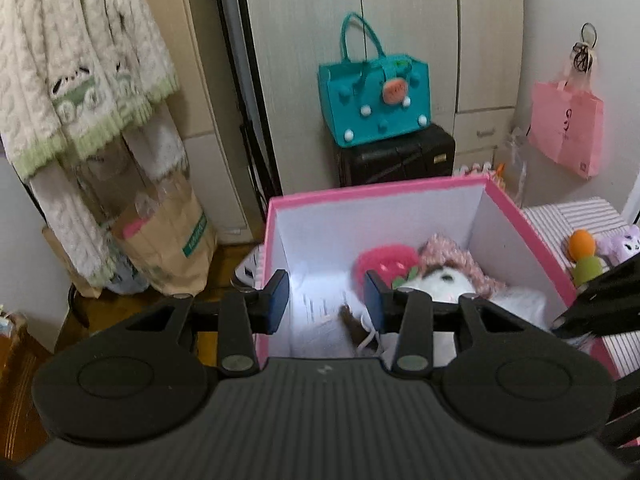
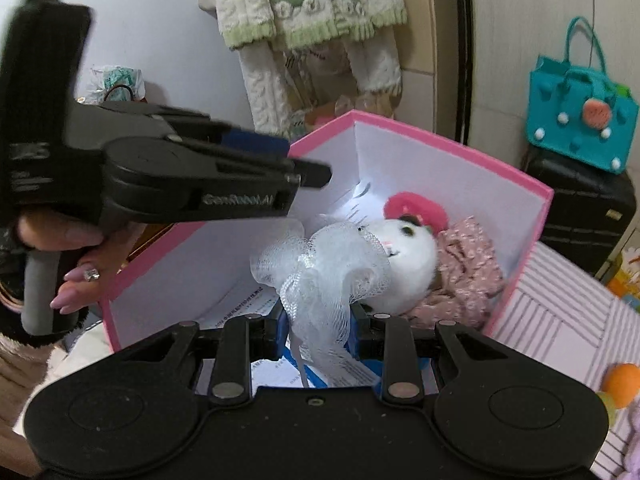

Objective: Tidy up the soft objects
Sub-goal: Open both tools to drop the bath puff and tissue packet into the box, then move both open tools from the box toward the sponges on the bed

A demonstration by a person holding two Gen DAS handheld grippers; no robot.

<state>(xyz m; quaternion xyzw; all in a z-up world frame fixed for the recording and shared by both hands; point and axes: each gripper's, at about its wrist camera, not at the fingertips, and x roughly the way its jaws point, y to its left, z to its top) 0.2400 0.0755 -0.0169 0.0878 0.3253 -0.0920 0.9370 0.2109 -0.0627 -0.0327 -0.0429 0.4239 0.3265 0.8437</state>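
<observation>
A pink box [image 1: 360, 194] with white inner walls stands open on a striped surface. In it lie a white plush toy [image 1: 444, 280], a red fluffy piece [image 1: 384, 260] and pink floral fabric [image 1: 460, 254]. My left gripper [image 1: 326, 300] hovers over the box's near left corner, its blue pads apart with nothing between them. My right gripper [image 2: 318, 320] is shut on a white mesh pouf [image 2: 320, 276], held over the box [image 2: 440, 138] beside the plush [image 2: 408, 256]. The left gripper [image 2: 308, 172] crosses the right wrist view from the left, held by a hand.
A teal bag [image 1: 374, 100] sits on a black suitcase [image 1: 396, 156] behind the box. A pink bag [image 1: 568, 128] hangs on the right wall, knitwear [image 1: 80, 72] at left above a paper bag [image 1: 172, 248]. An orange-green toy [image 1: 582, 256] and purple plush [image 1: 624, 244] lie on the striped cover [image 1: 580, 216].
</observation>
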